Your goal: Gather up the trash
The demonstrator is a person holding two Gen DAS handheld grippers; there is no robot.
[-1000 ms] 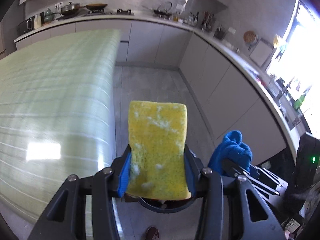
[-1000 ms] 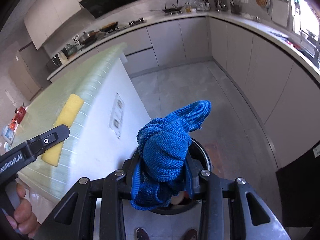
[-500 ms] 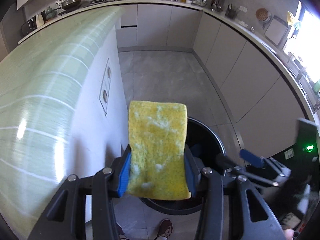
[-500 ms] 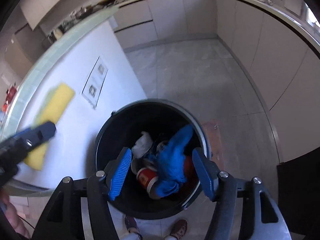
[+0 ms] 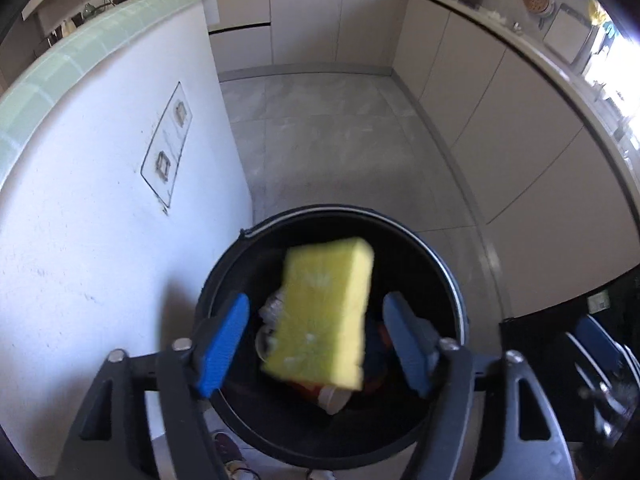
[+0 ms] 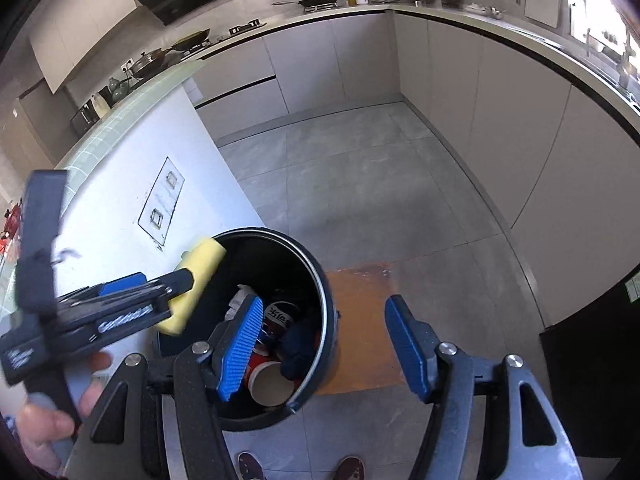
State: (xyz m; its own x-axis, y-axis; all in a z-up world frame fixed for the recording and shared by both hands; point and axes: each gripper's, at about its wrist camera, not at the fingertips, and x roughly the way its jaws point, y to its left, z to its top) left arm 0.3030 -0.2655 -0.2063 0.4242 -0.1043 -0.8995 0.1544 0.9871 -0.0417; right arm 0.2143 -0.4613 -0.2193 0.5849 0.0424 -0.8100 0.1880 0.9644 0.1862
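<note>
Grey tiled floor (image 6: 360, 184), pale cabinets (image 6: 460, 92) along two walls under a cluttered counter (image 6: 500, 28). White island (image 5: 100, 208) topped in green tile. Bright window (image 5: 612, 52) at right. Orange mat (image 6: 360, 320) on floor.

one sponge (image 5: 324, 316), one bin (image 5: 448, 276), two shoes (image 6: 250, 466)

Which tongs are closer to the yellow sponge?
The left tongs. The sponge is right between their open fingers, above the bin, and they have just been opening. The right tongs are open too, further off beside the bin.
</note>
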